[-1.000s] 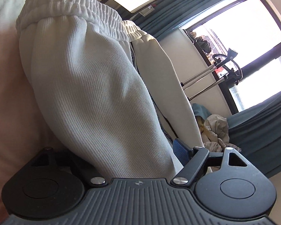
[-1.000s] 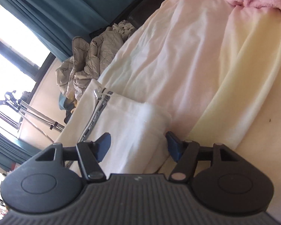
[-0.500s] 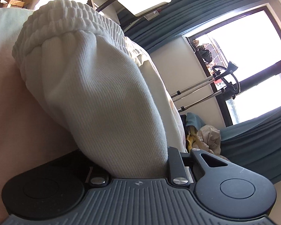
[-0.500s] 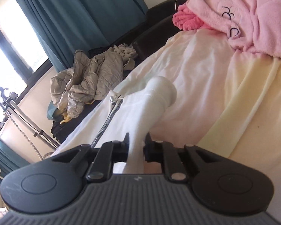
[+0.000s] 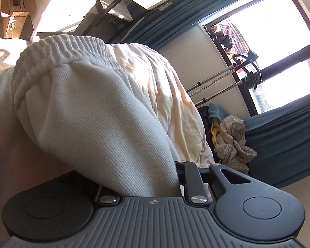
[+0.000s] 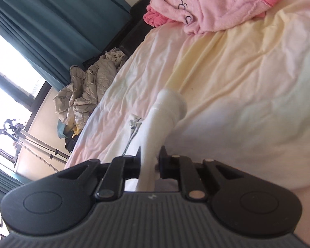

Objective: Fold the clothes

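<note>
White ribbed trousers (image 5: 105,124) are pinched at both ends: the left gripper (image 5: 146,188) is clenched on a thick bunch of the fabric beside the elastic waistband (image 5: 51,51), and the right gripper (image 6: 150,161) is clamped on a narrow fold that rises to a rounded cuff (image 6: 171,101), its drawstring (image 6: 134,124) hanging just left of it. Beneath and beyond the garment spreads the pale pink-and-cream bedsheet (image 6: 237,82), with a pink fleece robe (image 6: 206,6) heaped at its far end. Farther off lie a crumpled beige jacket (image 6: 86,91) by the teal curtains (image 6: 51,20), and a cardboard box (image 5: 14,14) in the left view.
</note>
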Action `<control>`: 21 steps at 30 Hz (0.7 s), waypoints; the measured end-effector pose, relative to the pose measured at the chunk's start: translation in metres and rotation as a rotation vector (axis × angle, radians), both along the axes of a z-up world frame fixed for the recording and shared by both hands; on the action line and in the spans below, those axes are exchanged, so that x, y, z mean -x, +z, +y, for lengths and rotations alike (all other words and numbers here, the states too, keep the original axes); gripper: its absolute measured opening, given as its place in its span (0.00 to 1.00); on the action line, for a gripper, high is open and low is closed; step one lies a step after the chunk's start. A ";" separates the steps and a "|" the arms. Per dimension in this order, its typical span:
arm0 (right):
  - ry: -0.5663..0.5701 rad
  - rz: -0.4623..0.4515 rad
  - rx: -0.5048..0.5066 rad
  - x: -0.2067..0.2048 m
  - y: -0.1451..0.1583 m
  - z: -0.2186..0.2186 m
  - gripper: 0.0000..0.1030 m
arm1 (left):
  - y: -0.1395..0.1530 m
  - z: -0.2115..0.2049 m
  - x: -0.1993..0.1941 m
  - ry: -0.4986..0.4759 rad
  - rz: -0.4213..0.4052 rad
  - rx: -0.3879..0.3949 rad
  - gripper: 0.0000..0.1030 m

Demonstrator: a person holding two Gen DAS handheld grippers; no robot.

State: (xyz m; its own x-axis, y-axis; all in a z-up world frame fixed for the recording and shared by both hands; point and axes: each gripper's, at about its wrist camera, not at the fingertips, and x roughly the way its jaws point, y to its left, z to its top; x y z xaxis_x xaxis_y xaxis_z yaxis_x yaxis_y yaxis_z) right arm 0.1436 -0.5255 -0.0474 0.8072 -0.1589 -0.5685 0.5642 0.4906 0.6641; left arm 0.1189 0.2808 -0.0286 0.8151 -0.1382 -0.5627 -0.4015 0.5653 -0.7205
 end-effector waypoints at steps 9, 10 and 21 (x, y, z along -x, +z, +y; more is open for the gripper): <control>-0.036 0.049 -0.135 0.035 -0.030 0.000 0.33 | -0.003 -0.035 0.004 -0.090 0.055 -0.300 0.33; -0.036 0.063 -0.135 0.038 -0.030 0.003 0.38 | 0.000 -0.044 0.010 -0.098 0.064 -0.342 0.39; 0.076 0.007 -0.283 0.056 -0.033 0.022 0.61 | 0.034 -0.147 0.090 -0.141 0.049 -0.683 0.63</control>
